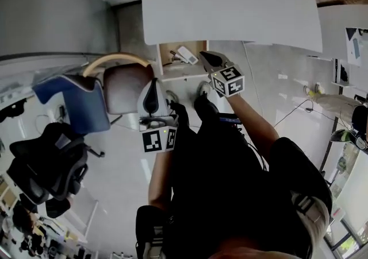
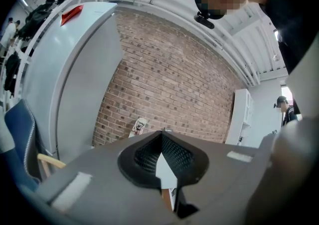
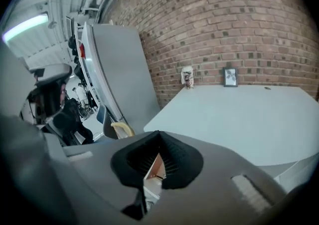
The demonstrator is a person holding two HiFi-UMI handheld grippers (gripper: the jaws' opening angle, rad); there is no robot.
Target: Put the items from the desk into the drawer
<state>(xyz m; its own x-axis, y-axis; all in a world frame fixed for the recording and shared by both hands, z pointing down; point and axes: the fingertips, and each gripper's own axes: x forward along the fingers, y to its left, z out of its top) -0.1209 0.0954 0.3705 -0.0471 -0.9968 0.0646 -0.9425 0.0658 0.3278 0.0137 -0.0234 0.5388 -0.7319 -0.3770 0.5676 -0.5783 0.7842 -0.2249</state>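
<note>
Presently, left gripper [image 1: 152,92] and right gripper [image 1: 210,58] are closed on nothing near frame centre; the drawer [image 1: 169,51] stands open, upper centre. Risk: reaching the far can [image 3: 187,77] on the desk [image 3: 239,114] may tip it.

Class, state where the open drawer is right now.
Head view, top centre: the open drawer sits below the white desk, just left of the right gripper.

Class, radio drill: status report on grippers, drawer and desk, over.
Left gripper shut, empty. Right gripper shut, empty, by the open drawer, white item inside. On desk: frame and small container by the brick wall. Nothing in the way.
</note>
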